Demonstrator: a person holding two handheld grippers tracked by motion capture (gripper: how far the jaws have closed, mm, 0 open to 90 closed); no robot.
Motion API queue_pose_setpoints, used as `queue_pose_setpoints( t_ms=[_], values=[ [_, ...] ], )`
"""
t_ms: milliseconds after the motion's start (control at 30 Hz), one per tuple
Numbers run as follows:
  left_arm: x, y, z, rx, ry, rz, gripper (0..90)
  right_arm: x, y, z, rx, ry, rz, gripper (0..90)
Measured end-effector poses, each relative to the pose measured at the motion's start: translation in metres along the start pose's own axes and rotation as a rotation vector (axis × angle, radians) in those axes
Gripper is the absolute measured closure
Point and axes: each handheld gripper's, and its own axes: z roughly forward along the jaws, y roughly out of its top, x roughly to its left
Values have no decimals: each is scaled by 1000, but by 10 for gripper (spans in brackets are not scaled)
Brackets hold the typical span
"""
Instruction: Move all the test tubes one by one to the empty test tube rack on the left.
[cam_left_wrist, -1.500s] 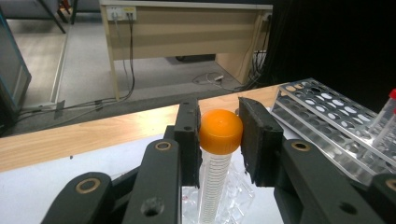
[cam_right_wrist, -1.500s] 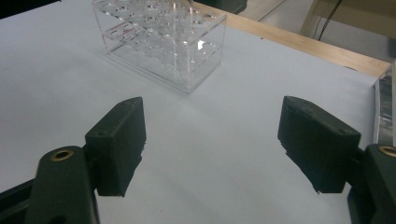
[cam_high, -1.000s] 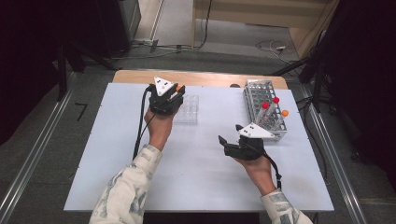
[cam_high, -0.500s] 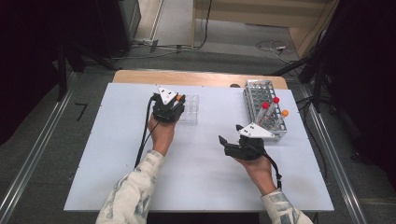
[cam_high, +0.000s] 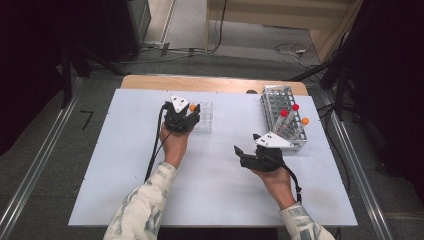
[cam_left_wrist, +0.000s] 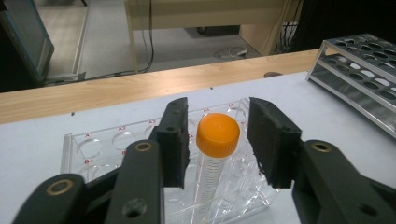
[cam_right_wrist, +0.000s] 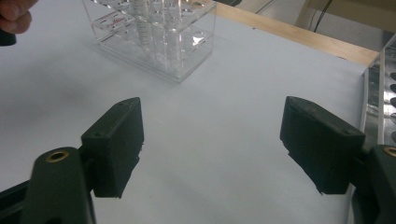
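A lab: tube racks (cam_high: 283, 116) on a white bench (cam_high: 125, 150).

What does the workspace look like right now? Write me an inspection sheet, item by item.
Surface: white table top, wooden strip along its far edge.
Job's things: orange-capped tube standing upright in the clear plastic rack; metal rack at the far right holding capped tubes, two red and one orange.
Clutter: nothing seen.
Grippers: left gripper has jaws either side of the tube's cap, gaps visible, just been opening; right gripper has jaws wide, nothing between them, over bare table.
Cables: black cable trails from the left gripper along the forearm; more cables on the floor beyond.
Surroundings: grey floor, metal rails, dark sides.
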Motion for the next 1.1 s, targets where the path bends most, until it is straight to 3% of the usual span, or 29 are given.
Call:
queue_pose_setpoints(
  t_ms=[200, 533, 767, 1100],
  values=[
    [0, 1, -10, 5, -9, -6, 406, -9, -2, -4, -12, -21, 24, 180],
    [-3, -5, -21, 12, -23, -7, 283, -34, -8, -23, -41, -95, 60, 184],
    [-4, -7, -30, -2, -35, 6, 272, -56, -17, -37, -48, -176, 67, 188],
    [-9, -11, -40, 0, -49, 32, 274, -93, -29, -57, -67, -268, 141, 193]
  ],
)
